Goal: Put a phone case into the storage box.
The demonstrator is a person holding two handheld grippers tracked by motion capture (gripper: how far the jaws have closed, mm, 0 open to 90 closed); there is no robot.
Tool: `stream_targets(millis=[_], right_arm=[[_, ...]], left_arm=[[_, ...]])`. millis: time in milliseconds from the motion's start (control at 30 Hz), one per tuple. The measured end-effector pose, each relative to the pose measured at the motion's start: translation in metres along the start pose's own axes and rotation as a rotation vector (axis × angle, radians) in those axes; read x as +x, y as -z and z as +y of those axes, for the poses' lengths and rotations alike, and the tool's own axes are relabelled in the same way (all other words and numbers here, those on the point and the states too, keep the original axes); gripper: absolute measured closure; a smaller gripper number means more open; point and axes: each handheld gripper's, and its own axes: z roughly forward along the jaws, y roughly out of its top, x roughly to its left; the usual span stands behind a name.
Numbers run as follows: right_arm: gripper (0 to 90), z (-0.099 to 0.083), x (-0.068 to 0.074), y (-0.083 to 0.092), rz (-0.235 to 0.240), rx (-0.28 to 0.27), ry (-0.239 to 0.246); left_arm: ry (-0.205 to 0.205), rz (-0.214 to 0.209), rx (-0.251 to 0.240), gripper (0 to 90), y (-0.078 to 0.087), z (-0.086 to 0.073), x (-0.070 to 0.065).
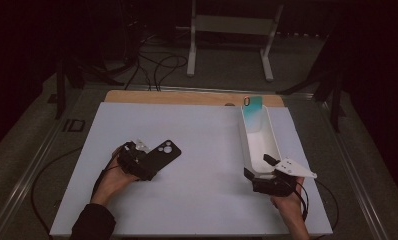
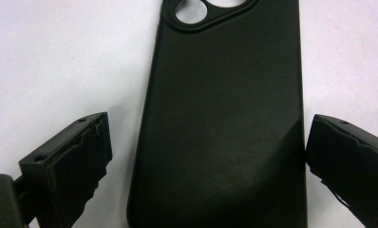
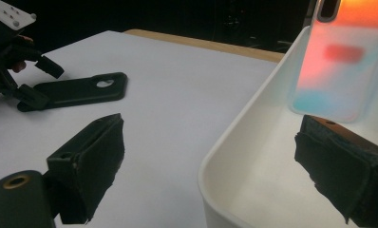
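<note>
- Left gripper (image 1: 148, 161): jaws spread wide, one on each long side of the black case (image 1: 163, 154); in the left gripper view the case (image 2: 225, 118) lies flat between them, the right jaw almost at its edge, the left jaw with a clear gap. Nothing gripped yet.
- Black case: flat on the white board (image 1: 197, 200), camera cut-out at the far end, well to the left of the tray (image 1: 244, 145).
- Right gripper (image 1: 267, 170): jaws apart, straddling the tray's near end wall; one jaw inside, one outside. Whether they pinch the wall, I cannot tell.
- Tray: long white trough at the board's right side, running front to back.
- Tinted case (image 1: 252, 112): leaning upright at the tray's far end; seen closer in the right gripper view (image 3: 336, 61).
- Progress, as judged: one case already in the tray; black case not yet lifted. Left: close, lift, carry to the tray.
- Room: bare board between black case and tray; tray's near half unoccupied. Tray's left wall must be cleared on entry.
</note>
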Motion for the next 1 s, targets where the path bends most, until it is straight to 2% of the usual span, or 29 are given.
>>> stream_targets(millis=[233,333,467,600,833,1000], right_arm=[[9.2,-0.0002,0.0,0.0,-0.001,0.0,-0.002],[9.1,-0.0005,-0.0006,0.0002,-0.002,0.001,-0.004],[9.2,-0.0005,0.0001,-0.0002,-0.002,0.001,-0.002],[9.2,-0.0006,0.0009,-0.0003,0.0,0.004,0.0],[9.3,-0.0007,0.0014,-0.0007,0.001,0.005,0.0],[9.3,-0.0006,0.0022,-0.0011,0.002,0.008,0.001]], left_arm=[[0.017,-0.028,0.032,2.8,-0.0057,0.0002,0.0025],[0.017,-0.029,0.037,3.8,-0.0053,0.0003,0.0023],[0.012,-0.04,0.066,5.3,-0.0037,0.0011,0.0018],[0.008,-0.04,0.084,12.3,-0.0002,0.0022,0.0002],[0.015,-0.025,0.086,14.8,0.0012,0.0028,-0.0026],[0.032,-0.026,0.06,16.1,0.0025,0.0029,-0.0044]])
